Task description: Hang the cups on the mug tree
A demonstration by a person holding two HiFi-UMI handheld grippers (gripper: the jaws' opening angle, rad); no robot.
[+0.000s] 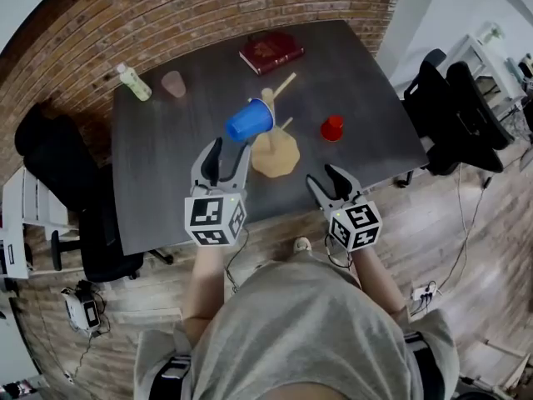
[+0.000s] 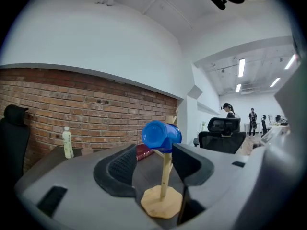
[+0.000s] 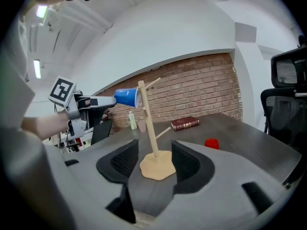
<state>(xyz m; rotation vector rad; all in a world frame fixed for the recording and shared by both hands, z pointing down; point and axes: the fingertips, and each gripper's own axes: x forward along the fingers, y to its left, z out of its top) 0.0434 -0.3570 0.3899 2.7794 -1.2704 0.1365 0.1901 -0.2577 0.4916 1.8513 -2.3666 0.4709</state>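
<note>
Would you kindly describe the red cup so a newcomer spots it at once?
On the dark table, look right of the wooden mug tree. The red cup stands alone there; the blue cup is up on the tree, the pink cup by the bottle.

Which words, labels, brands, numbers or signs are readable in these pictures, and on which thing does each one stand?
No text can be read anywhere.
On the red book: anything printed on the cover is too small to read.
On the bottle: any label is too blurred to read.
On the cube on the left gripper and the cube on the right gripper: black-and-white square markers only, no letters or numbers.
</note>
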